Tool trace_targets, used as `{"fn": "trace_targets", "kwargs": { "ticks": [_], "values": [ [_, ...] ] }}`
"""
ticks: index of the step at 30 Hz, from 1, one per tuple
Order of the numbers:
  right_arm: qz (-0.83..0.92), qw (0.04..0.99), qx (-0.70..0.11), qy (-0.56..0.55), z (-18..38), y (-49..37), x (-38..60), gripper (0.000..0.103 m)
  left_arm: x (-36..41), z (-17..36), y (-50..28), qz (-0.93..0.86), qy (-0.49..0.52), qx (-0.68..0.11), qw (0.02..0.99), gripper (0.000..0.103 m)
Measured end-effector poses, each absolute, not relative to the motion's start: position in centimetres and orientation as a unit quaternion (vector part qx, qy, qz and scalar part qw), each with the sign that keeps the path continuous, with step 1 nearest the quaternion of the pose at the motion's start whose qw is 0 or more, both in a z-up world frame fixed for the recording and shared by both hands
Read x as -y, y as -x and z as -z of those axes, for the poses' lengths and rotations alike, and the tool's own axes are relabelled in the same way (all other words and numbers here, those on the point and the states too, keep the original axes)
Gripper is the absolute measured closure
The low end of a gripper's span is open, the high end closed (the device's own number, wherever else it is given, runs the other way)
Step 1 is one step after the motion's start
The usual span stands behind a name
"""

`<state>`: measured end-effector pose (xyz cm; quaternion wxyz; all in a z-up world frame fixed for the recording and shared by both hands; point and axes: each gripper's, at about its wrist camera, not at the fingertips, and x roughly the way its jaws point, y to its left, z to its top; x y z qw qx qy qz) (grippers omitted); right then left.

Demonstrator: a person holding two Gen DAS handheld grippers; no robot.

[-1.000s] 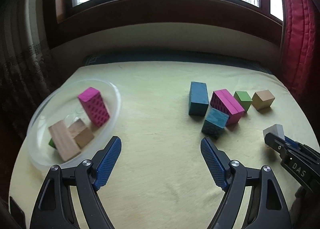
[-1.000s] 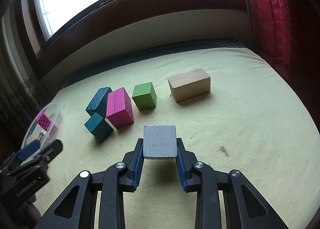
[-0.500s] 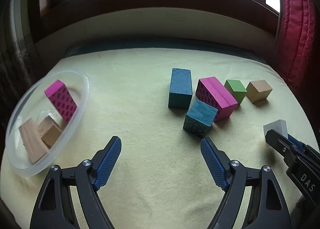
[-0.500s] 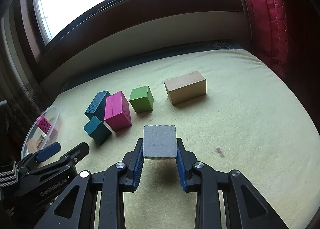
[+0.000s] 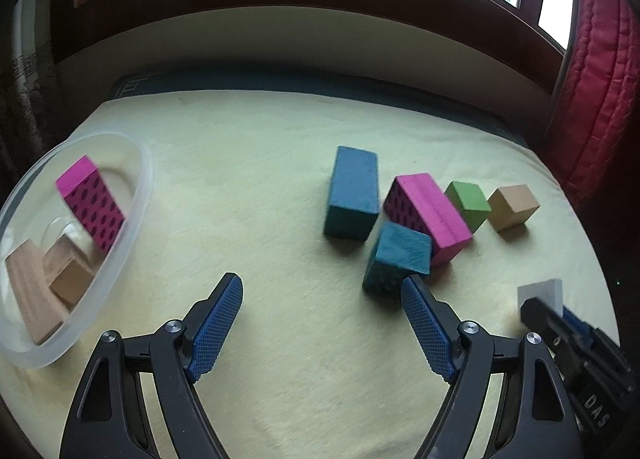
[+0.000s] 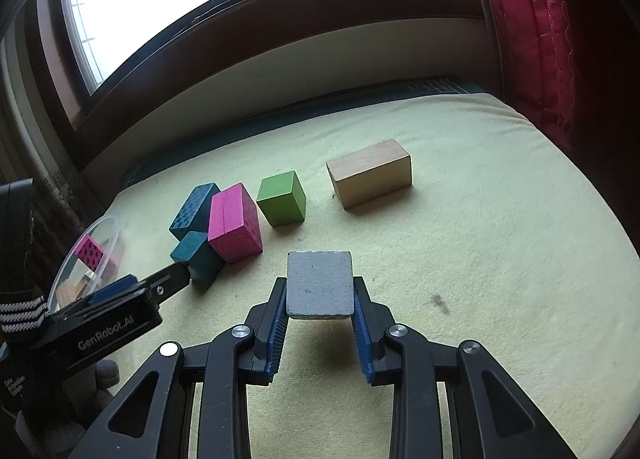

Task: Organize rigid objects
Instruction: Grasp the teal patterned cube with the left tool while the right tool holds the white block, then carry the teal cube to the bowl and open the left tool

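Grey block [image 6: 320, 283] clamped in right gripper [image 6: 320, 333]; left gripper [image 5: 322, 299] spread wide, bowl [image 5: 142, 195] contents blurred, perhaps three blocks.

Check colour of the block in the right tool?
Grey block, plain and speckled; clearest in the right wrist view.

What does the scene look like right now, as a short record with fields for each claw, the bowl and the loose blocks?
left claw: open, empty, near the small teal block
right claw: shut on the grey block, lifted above the cloth
bowl: clear plastic, holds a pink dotted block and tan wooden blocks
loose blocks: long teal block, pink block, green block, tan block
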<state>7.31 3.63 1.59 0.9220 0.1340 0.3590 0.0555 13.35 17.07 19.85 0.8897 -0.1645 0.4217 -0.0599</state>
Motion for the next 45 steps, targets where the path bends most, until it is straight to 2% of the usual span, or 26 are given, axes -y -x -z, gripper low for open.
{"fn": "trace_targets", "kwargs": {
  "ticks": [19, 25, 28, 30, 31, 45],
  "values": [
    [-0.057, 0.920, -0.361, -0.141, -1.5, -7.4, -3.4, 0.071, -15.4, -20.4, -14.6, 0.093, 0.181, -0.422, 0.883, 0.021],
    [-0.057, 0.920, -0.362, -0.136, -1.5, -7.6, -3.5, 0.071, -15.2, -19.7, -15.3, 0.099, 0.183, -0.428, 0.879, 0.032],
    [-0.055, 0.921, -0.362, -0.136, -1.5, -7.6, -3.5, 0.071, -15.3, -19.8, -15.2, 0.111, 0.191, -0.423, 0.879, 0.044],
    [-0.056, 0.921, -0.362, -0.135, -1.5, -7.5, -3.6, 0.071, -15.4, -19.8, -15.0, 0.134, 0.206, -0.417, 0.875, 0.065],
    [-0.056, 0.921, -0.362, -0.135, -1.5, -7.5, -3.6, 0.071, -15.4, -19.7, -15.0, 0.145, 0.215, -0.415, 0.872, 0.067],
    [-0.056, 0.920, -0.362, -0.137, -1.4, -7.4, -3.6, 0.071, -16.3, -20.0, -13.6, 0.123, 0.214, -0.398, 0.884, 0.069]
  ]
}}
